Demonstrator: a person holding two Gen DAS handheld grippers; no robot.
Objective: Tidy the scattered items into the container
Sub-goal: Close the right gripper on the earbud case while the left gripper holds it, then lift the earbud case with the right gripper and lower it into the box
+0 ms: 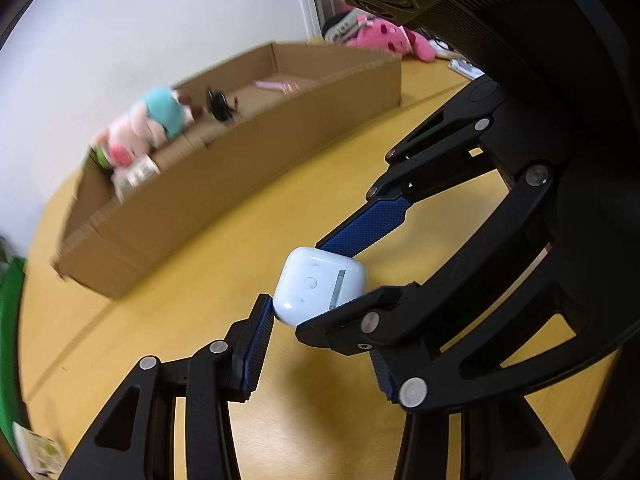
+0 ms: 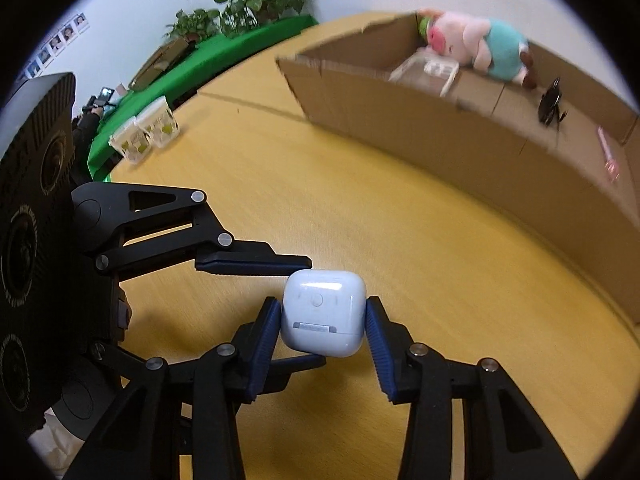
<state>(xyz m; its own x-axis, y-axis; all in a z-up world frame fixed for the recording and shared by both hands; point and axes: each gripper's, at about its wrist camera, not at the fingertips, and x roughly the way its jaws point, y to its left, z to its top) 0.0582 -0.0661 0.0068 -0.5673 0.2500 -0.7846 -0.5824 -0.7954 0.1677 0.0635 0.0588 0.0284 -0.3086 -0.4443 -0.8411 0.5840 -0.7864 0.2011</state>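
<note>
Claws are both gripping one white earbud case [image 2: 323, 317] above the yellow worktop [image 2: 420, 280]. Right claw [image 2: 323, 326] is squeezing its two sides with blue pads. Left claw [image 1: 320, 304] is pinching it from the other way, top and bottom. Farther back, a cardboard box [image 2: 460, 136] is sitting on the worktop, holding a pig toy [image 2: 476, 44] and a black clip [image 2: 550, 102].

White earbud case [image 2: 323, 314]: sitting between the blue pads of the right gripper [image 2: 323, 322], both touching its sides. Left gripper [image 2: 298, 312]: reaching in from the left, one finger [image 2: 256, 262] lying along the case top, another showing beneath. Cardboard box [image 2: 460, 136]: standing on the yellow table [image 2: 400, 240], holding a plush pig [image 2: 476, 42].
</note>
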